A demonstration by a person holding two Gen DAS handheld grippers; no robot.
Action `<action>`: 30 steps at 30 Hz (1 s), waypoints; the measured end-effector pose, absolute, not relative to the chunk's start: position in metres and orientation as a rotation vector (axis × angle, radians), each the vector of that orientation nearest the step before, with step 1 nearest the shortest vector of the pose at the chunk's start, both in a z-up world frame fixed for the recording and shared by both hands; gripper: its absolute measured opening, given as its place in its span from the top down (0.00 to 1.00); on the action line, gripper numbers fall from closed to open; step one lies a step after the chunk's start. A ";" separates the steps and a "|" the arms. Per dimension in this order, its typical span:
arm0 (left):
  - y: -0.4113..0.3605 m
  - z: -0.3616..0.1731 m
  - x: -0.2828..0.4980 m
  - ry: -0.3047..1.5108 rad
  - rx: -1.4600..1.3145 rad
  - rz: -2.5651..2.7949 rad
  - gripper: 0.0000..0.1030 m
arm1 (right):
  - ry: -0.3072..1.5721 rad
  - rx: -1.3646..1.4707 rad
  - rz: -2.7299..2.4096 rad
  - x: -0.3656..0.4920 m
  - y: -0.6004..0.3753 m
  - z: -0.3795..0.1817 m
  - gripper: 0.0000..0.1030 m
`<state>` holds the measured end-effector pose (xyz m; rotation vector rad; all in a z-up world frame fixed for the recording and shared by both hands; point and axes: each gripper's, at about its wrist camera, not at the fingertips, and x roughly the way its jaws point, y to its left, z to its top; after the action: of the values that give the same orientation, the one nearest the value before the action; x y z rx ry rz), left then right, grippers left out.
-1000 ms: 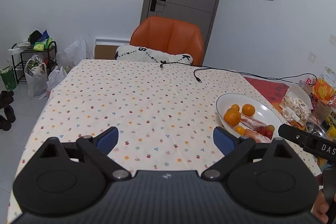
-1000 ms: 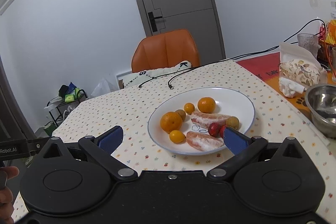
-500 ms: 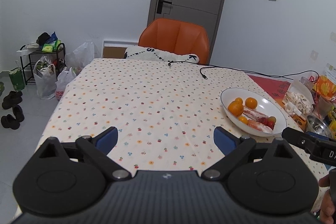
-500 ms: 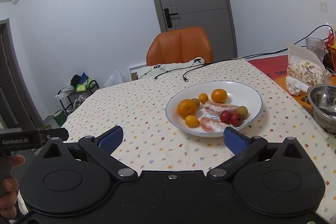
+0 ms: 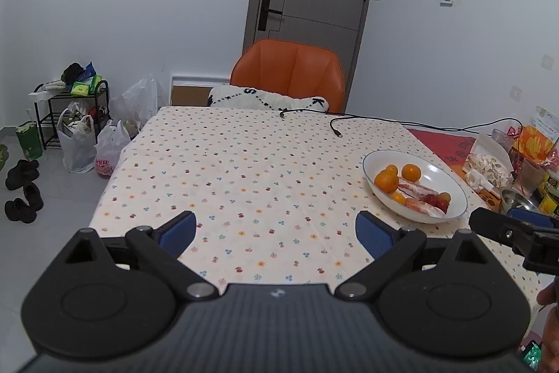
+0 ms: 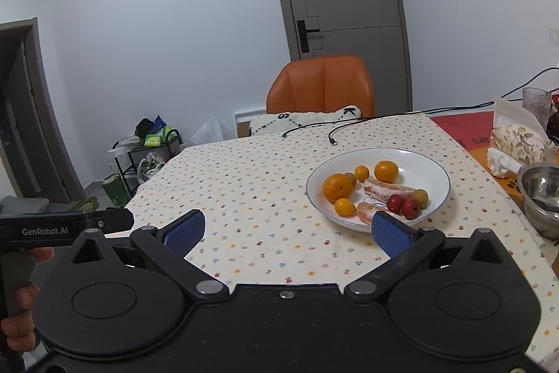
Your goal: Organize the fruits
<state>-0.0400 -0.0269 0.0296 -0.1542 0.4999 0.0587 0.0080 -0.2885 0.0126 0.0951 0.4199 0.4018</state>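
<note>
While all fruits (image 6: 375,191) sit on the white plate (image 6: 429,163), both tongs, left (image 5: 276,233) & right (image 6: 286,233), hang released, empty above the counter (image 5: 244,170); fits pre-sort or finished, can't tell.

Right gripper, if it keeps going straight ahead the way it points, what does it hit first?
Probably the bare tablecloth; the right gripper, open, aims left of the plate. Depth is unclear.

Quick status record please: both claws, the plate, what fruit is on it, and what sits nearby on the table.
left claw: open, empty, above the tablecloth
right claw: open, empty, just short of the plate
plate: white, on the floral tablecloth
fruit on plate: oranges, red berries, peeled pink segments
nearby: steel bowl to the plate's right, cable behind it
</note>
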 end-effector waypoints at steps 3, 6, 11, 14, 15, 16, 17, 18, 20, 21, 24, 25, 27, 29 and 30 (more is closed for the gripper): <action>-0.025 0.032 -0.045 0.502 -0.144 0.066 0.06 | 0.419 0.090 0.411 0.002 -0.286 0.015 0.00; -0.020 0.034 -0.051 0.503 -0.133 0.075 0.06 | 0.420 0.098 0.427 -0.004 -0.285 0.019 0.00; -0.013 0.041 -0.062 0.492 -0.131 0.090 0.06 | 0.436 0.138 0.489 -0.015 -0.283 0.028 0.00; -0.015 0.046 -0.069 0.486 -0.106 0.084 0.06 | 0.431 0.138 0.519 -0.024 -0.281 0.036 0.00; -0.017 0.047 -0.071 0.493 -0.089 0.080 0.06 | 0.429 0.131 0.524 -0.026 -0.281 0.039 0.00; -0.018 0.048 -0.072 0.502 -0.076 0.080 0.06 | 0.427 0.121 0.530 -0.029 -0.279 0.041 0.00; -0.019 0.050 -0.073 0.508 -0.070 0.077 0.06 | 0.426 0.110 0.535 -0.031 -0.278 0.044 0.00; -0.019 0.051 -0.074 0.508 -0.070 0.068 0.06 | 0.425 0.101 0.540 -0.033 -0.276 0.045 0.00; -0.019 0.053 -0.077 0.503 -0.075 0.053 0.06 | 0.429 0.089 0.550 -0.035 -0.274 0.047 0.00; -0.019 0.054 -0.079 0.501 -0.074 0.051 0.06 | 0.438 0.083 0.554 -0.035 -0.272 0.047 0.00; -0.018 0.056 -0.082 0.497 -0.066 0.055 0.06 | 0.442 0.069 0.564 -0.036 -0.268 0.046 0.00; -0.018 0.056 -0.082 0.497 -0.067 0.055 0.06 | 0.440 0.066 0.565 -0.036 -0.268 0.046 0.00; -0.018 0.057 -0.082 0.498 -0.073 0.054 0.06 | 0.443 0.066 0.561 -0.034 -0.268 0.045 0.00; -0.018 0.057 -0.081 0.497 -0.074 0.051 0.06 | 0.446 0.076 0.556 -0.033 -0.270 0.044 0.00; -0.018 0.057 -0.081 0.498 -0.073 0.049 0.06 | 0.446 0.080 0.551 -0.032 -0.271 0.044 0.00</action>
<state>-0.0812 -0.0180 0.0569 -0.0730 0.4979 0.0492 -0.0324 -0.2712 0.0439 0.0795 0.4464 0.5509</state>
